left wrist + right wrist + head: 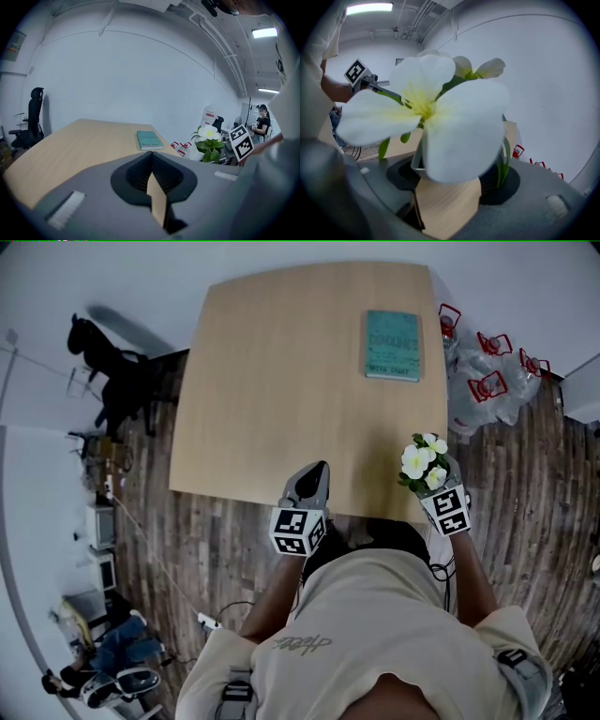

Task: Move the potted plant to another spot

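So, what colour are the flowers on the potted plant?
White petals, yellow centre. The potted plant shows best in the right gripper view.

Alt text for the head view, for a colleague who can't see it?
Seen from above, a person's right gripper holds a white-flowered potted plant at the near right edge of a wooden table. The left gripper, shut and empty, is over the near edge beside it. A teal book lies far right on the table.
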